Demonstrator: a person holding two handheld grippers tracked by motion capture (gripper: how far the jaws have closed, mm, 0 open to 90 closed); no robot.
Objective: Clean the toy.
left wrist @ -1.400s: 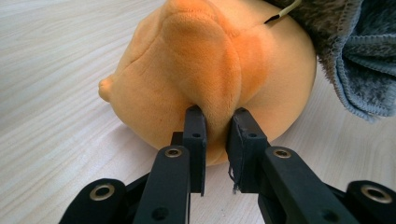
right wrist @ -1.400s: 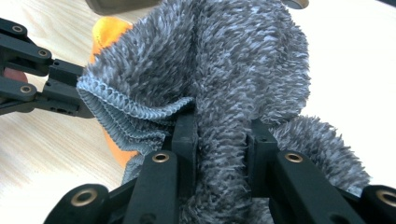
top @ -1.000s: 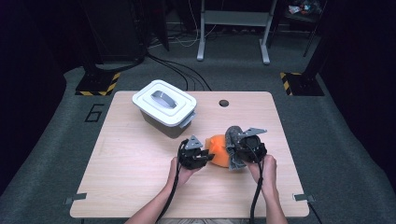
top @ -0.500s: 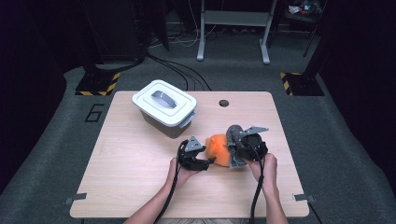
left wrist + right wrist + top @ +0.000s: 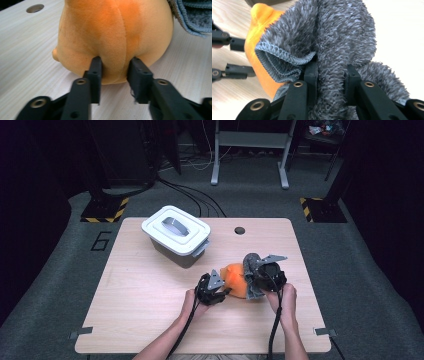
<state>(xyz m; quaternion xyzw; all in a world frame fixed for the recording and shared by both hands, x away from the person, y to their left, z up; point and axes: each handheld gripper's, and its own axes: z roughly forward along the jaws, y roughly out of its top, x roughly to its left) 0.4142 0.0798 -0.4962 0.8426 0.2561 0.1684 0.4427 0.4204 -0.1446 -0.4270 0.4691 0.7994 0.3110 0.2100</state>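
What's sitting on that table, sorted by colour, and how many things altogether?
White: 1, the lidded box
Orange: 1, the plush toy
Grey: 1, the fuzzy cloth
Black: 2, the left tool and right tool, each held in a hand
Total: 5

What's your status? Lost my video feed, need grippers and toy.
Left gripper just re-closed, pinching the orange plush toy. Right gripper shut on the grey cloth draped against the toy. Lidded white box stands apart, nothing in the way.
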